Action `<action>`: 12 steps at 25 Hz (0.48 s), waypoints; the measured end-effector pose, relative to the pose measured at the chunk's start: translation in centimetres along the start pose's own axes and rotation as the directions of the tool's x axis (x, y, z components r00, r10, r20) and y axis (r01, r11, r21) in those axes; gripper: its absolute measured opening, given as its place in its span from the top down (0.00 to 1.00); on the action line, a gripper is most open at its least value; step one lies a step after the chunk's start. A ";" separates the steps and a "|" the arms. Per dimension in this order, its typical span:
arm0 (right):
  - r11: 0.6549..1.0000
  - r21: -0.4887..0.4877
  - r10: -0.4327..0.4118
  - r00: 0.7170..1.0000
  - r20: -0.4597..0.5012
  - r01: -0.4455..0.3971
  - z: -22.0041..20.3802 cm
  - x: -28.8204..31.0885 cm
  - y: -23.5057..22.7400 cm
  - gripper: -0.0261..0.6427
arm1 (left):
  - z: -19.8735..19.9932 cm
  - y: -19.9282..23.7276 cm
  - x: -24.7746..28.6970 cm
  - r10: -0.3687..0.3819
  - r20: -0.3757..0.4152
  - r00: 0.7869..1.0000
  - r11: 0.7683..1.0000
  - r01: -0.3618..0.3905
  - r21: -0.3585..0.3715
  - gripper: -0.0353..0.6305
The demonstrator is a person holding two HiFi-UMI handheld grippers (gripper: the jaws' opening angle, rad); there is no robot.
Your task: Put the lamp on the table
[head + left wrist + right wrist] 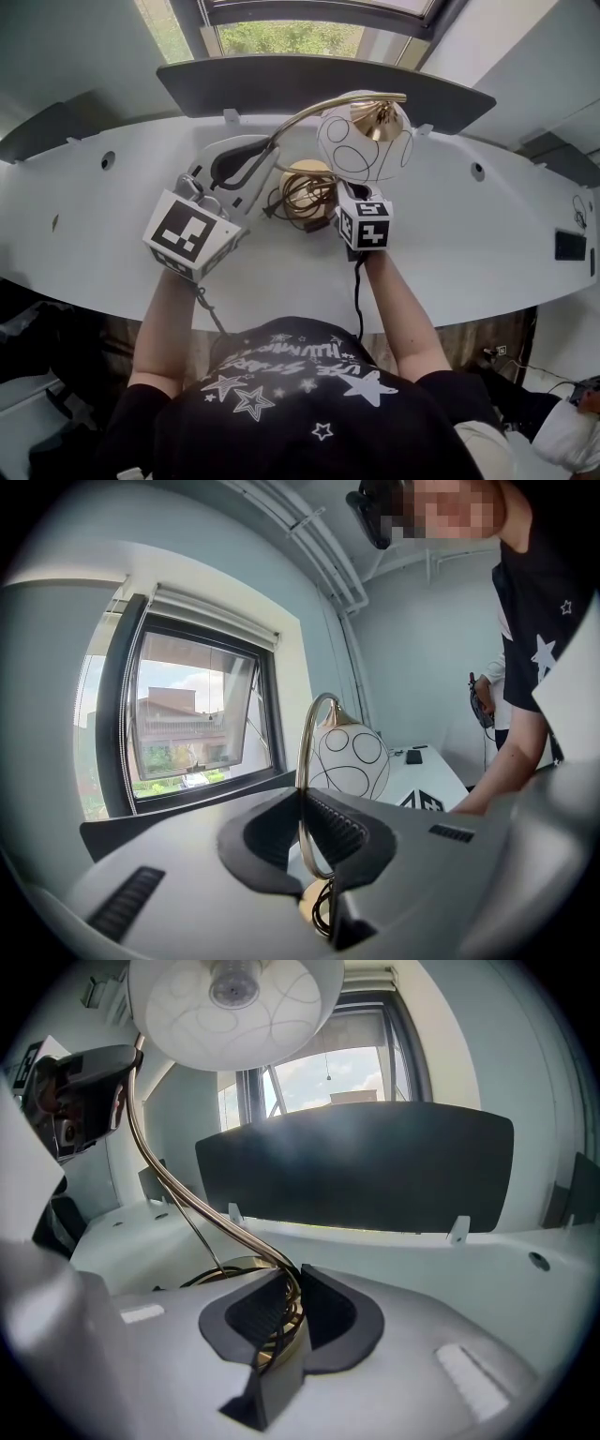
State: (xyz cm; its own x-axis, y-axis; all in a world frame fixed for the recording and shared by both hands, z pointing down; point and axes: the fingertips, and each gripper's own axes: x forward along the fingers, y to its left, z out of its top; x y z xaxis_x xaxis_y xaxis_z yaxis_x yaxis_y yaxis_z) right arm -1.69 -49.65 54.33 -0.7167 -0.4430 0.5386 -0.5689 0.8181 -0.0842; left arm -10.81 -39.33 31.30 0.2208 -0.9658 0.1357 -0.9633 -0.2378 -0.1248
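Observation:
The lamp has a white globe shade with black line circles, a curved gold stem and a round gold base that rests on the white table. A dark cord lies coiled around the base. My left gripper is shut on the stem partway up, seen as the stem pinched between the jaws of the left gripper. My right gripper is shut on the stem low down by the base; in its own view the right gripper clamps the stem under the shade.
A dark curved panel stands along the table's back edge below a window. Small round holes dot the tabletop. A dark phone-like item lies far along the table. The table's near edge runs right in front of me.

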 end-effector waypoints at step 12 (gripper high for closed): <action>1.000 0.001 -0.027 0.999 -0.018 0.027 -0.9 0.4 -0.4 0.90 | -1.1 0.1 0.6 -0.016 -0.038 0.999 1.000 0.015 -0.019 0.90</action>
State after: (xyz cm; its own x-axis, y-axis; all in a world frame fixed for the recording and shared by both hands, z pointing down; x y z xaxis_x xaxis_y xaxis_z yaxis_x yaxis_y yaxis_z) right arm -1.42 -49.86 55.32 -0.6937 -0.4586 0.5554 -0.5885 0.8055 -0.0699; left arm -10.98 -39.82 32.48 0.2301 -0.9574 0.1746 -0.9625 -0.2504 -0.1040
